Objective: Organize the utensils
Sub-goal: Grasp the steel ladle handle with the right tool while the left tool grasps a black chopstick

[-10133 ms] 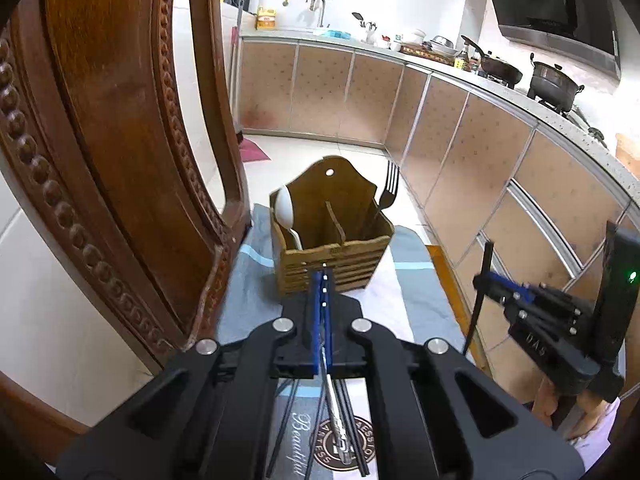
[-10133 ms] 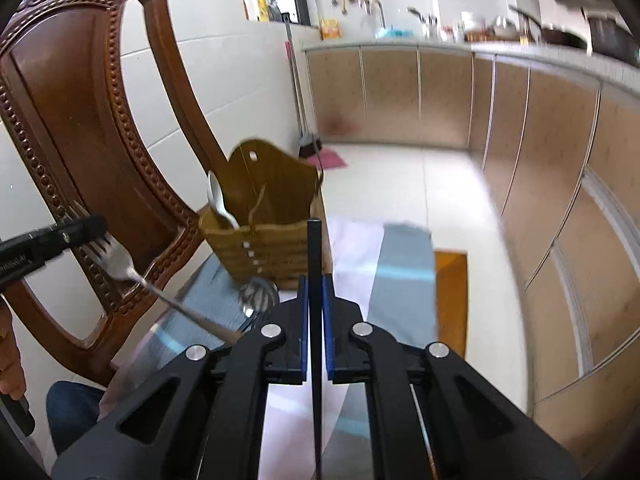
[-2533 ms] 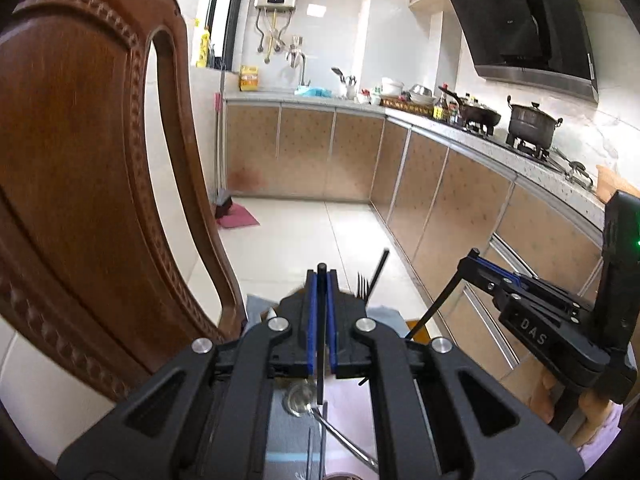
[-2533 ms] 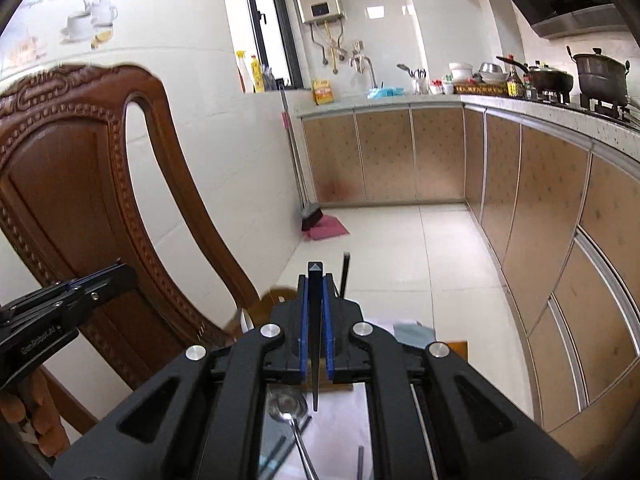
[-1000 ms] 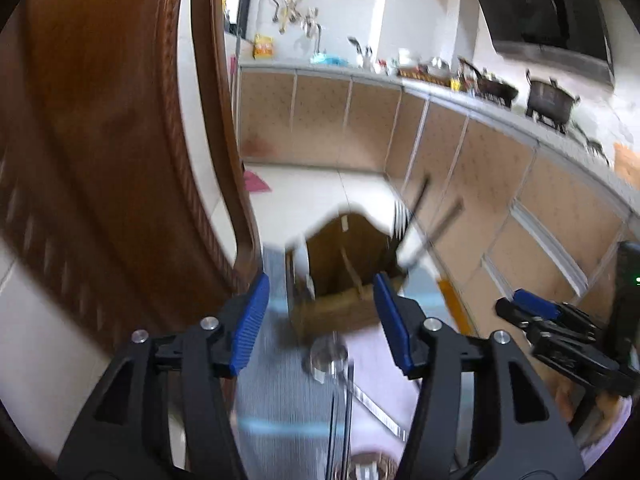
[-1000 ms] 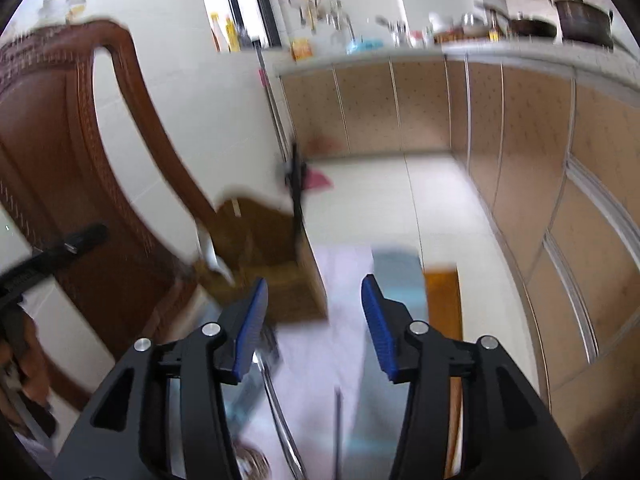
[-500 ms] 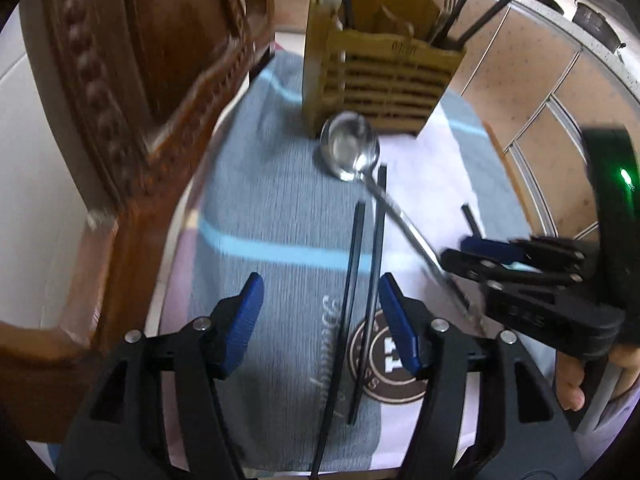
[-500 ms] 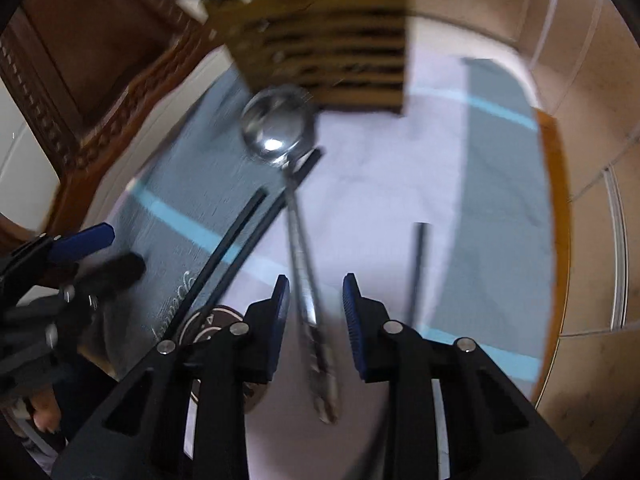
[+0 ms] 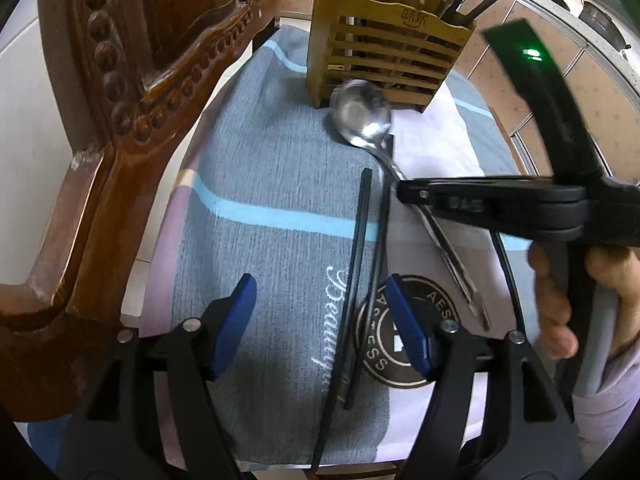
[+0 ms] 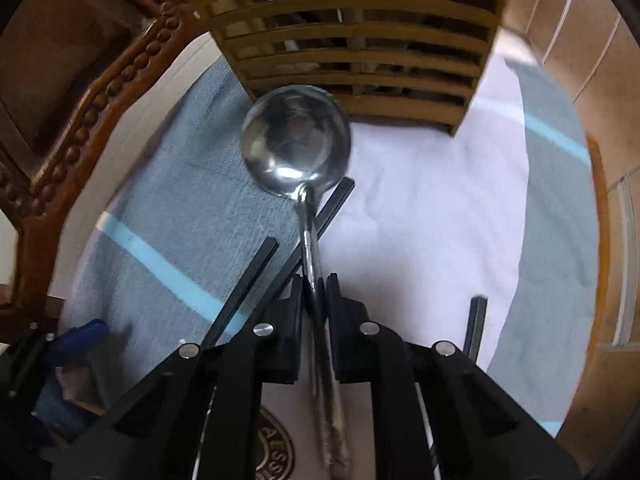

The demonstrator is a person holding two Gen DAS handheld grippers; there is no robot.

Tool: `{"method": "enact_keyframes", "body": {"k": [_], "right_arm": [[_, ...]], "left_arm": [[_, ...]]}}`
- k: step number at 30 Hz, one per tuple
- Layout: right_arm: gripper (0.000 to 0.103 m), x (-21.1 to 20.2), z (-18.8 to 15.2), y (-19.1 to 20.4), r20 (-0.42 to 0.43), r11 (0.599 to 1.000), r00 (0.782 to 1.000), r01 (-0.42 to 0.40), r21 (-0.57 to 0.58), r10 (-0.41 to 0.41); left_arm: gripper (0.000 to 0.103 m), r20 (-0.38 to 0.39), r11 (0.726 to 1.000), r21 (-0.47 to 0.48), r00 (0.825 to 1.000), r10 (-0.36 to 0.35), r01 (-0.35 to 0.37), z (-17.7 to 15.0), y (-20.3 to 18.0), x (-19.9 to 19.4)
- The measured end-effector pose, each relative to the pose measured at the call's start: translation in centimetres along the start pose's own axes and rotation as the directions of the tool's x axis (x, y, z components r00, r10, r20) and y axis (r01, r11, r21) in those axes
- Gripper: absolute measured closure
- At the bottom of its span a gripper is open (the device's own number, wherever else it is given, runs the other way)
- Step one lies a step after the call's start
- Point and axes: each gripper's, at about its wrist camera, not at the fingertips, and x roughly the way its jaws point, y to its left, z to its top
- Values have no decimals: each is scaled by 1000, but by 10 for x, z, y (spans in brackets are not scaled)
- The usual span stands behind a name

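Note:
A steel spoon [image 9: 362, 114] [image 10: 296, 140] lies on a grey and lilac cloth [image 9: 272, 184], bowl toward a slatted wooden utensil holder [image 9: 384, 64] [image 10: 352, 48]. My right gripper [image 10: 314, 284] [image 9: 404, 192] is shut on the spoon's handle. Two black chopsticks [image 9: 360, 248] [image 10: 248, 280] lie beside the spoon. My left gripper [image 9: 320, 320] is open above their near ends and holds nothing. A third black chopstick [image 10: 476, 324] lies to the right. The holder has chopsticks, a fork and a white spoon in it.
A carved wooden chair back [image 9: 132, 92] [image 10: 80, 92] stands close on the left of the cloth. Kitchen cabinets [image 9: 580, 92] run along the right. The cloth's near edge [image 9: 280, 456] hangs just below my left gripper.
Both grippers dropped from the holder to the cloth. The right gripper closed on the spoon's handle. The left gripper stays open and moved nearer the chopsticks.

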Motion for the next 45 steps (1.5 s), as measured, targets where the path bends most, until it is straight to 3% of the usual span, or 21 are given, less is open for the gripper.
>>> {"method": "enact_keyframes", "body": {"k": [6, 11, 17, 20, 21, 23, 29, 36, 37, 39, 40, 41, 45], "right_arm": [[91, -40, -30, -29, 65, 992, 997, -45, 115, 37], [91, -75, -67, -65, 113, 976, 993, -37, 217, 12], [93, -76, -102, -92, 73, 965, 997, -25, 263, 6], [92, -68, -103, -84, 44, 974, 998, -63, 216, 55], [87, -70, -102, -85, 55, 976, 997, -69, 208, 59], [79, -77, -93, -91, 101, 977, 994, -53, 206, 33], [78, -75, -41, -98, 180, 991, 983, -5, 137, -20], [71, -54, -21, -93, 148, 999, 988, -44, 23, 40], [71, -52, -21, -92, 146, 999, 988, -50, 21, 46], [92, -50, -23, -94, 145, 997, 987, -71, 22, 67], [92, -50, -24, -95, 141, 996, 987, -85, 23, 81], [93, -51, -26, -96, 148, 995, 985, -97, 24, 92], [97, -55, -33, -104, 170, 993, 981, -104, 52, 94]], "left_arm": [[36, -9, 1000, -7, 1000, -1, 1, -3, 4, 3], [35, -18, 1000, -4, 1000, -9, 8, -4, 1, 7], [34, -31, 1000, 24, 999, -19, 20, -4, -14, 14], [34, -30, 999, 37, 999, -18, 19, -3, -18, 14], [34, -30, 999, 39, 999, -15, 16, -3, -18, 14], [34, -30, 999, 39, 1000, -7, 8, -2, -17, 15], [35, -33, 999, 25, 999, 37, -36, 3, -11, 18], [35, -35, 998, 29, 998, 55, -54, 14, -8, 20], [35, -33, 998, 30, 998, 57, -56, 16, -9, 20], [45, -19, 998, 16, 998, 64, -64, 23, -8, 21], [58, -21, 998, 11, 998, 66, -66, 26, -8, 22], [61, -27, 998, 11, 998, 63, -63, 31, -9, 25], [61, -43, 997, 53, 997, 65, -63, 48, -18, 37]]}}
